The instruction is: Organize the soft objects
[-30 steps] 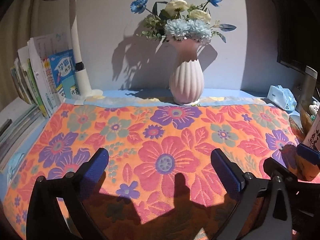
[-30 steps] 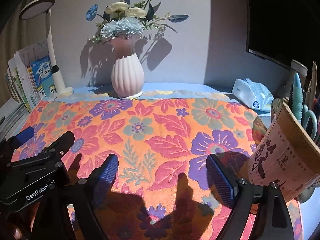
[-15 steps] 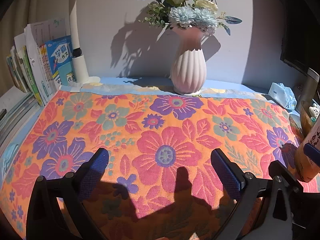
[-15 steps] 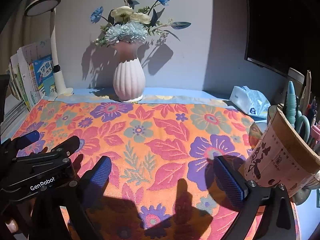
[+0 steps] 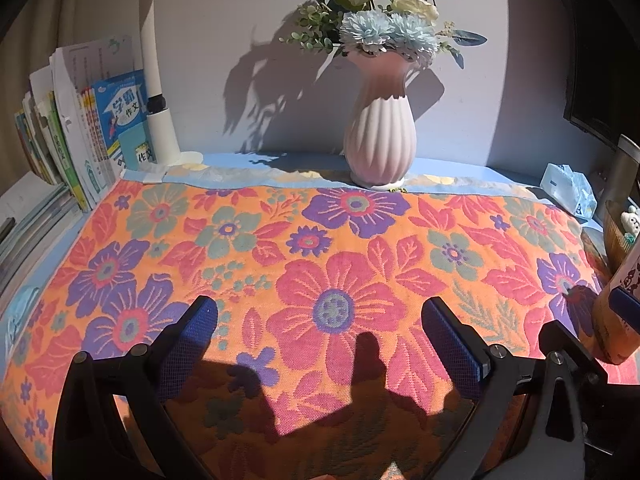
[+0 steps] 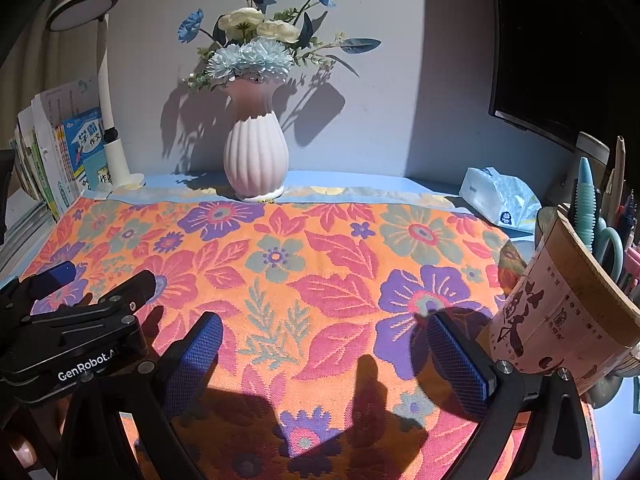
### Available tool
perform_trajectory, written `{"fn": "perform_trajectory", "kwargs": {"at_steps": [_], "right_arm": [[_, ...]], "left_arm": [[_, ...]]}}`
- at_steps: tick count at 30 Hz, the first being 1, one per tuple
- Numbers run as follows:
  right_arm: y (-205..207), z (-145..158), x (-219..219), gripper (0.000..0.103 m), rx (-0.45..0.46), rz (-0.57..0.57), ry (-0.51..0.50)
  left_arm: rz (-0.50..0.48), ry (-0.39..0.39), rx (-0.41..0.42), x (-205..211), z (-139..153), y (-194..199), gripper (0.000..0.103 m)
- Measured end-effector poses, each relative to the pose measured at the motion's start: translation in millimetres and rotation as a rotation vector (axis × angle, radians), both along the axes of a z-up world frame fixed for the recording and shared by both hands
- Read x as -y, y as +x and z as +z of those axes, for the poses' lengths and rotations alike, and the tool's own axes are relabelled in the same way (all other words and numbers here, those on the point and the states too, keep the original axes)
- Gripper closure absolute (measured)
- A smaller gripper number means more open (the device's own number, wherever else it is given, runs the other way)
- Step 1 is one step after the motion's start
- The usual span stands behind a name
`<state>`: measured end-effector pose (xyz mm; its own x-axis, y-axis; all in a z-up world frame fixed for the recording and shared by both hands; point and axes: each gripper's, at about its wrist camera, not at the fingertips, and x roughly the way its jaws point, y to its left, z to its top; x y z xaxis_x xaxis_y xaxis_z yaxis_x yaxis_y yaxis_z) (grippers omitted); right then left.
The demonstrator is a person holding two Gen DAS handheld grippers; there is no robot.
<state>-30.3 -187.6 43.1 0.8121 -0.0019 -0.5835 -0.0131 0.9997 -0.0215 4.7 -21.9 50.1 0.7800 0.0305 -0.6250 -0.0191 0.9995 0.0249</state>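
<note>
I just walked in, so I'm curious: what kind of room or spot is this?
Probably a home study desk: upright schoolbooks beside a white desk lamp, a cardboard pen holder with scissors, and a dark monitor.

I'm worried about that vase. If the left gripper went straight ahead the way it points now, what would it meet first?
Probably the floral cloth, since the open left gripper seems angled down toward it. If it cleared the cloth, the pink vase stands nearly dead ahead; depth is unclear.

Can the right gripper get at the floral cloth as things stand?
Probably yes. The right gripper is open above the floral cloth, nothing lying between them. The pen holder crowds its right finger, so clearance there is tight.
</note>
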Motion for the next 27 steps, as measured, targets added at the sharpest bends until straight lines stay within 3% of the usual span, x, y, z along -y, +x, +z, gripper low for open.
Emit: {"fn": "perform_trajectory", "kwargs": {"at_steps": [27], "right_arm": [[0.0, -0.1, -1.0, 0.001, -0.003, 0.001, 0.000]], "left_arm": [[-0.009, 0.012, -0.015, 1.4, -2.2, 1.7, 0.001]]}}
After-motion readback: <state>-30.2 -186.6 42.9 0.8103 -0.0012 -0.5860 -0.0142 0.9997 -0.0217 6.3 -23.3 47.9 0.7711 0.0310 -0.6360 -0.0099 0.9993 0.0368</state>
